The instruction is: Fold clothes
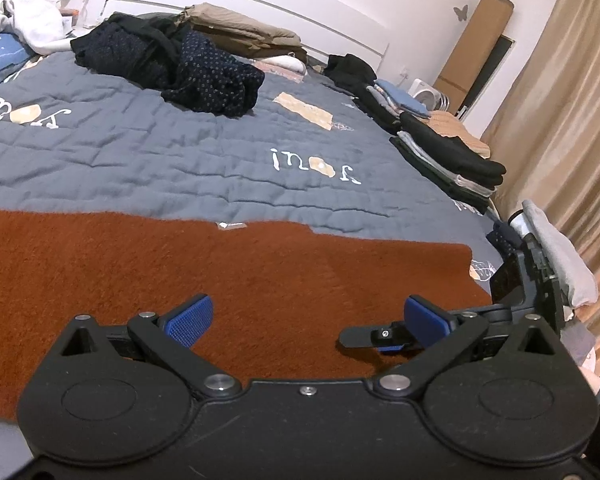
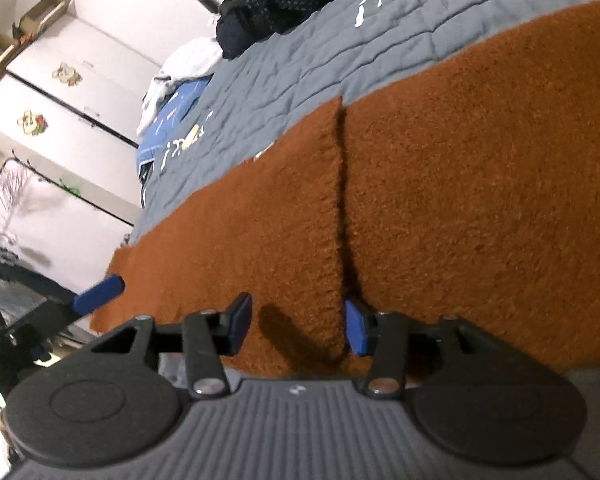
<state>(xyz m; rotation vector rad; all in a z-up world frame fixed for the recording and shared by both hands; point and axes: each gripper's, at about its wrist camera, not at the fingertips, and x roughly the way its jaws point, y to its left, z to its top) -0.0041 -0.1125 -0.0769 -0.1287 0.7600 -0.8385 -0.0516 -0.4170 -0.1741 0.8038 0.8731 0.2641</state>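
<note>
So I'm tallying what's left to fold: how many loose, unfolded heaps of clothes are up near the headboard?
2: a dark dotted heap mid-bed, and a white heap at the far left corner. The tan and right-edge stacks look folded; more may be hidden behind.

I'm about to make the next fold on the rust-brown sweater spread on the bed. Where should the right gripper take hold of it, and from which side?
Take the rust-brown sweater by the raised fold edge running away from the right gripper. That edge stands slightly proud of the layer beneath, with a shadowed gap, so one finger could probably slide under it. Come in low from the near bed edge, at the edge's near end, where it already lies between the open jaws.
</note>
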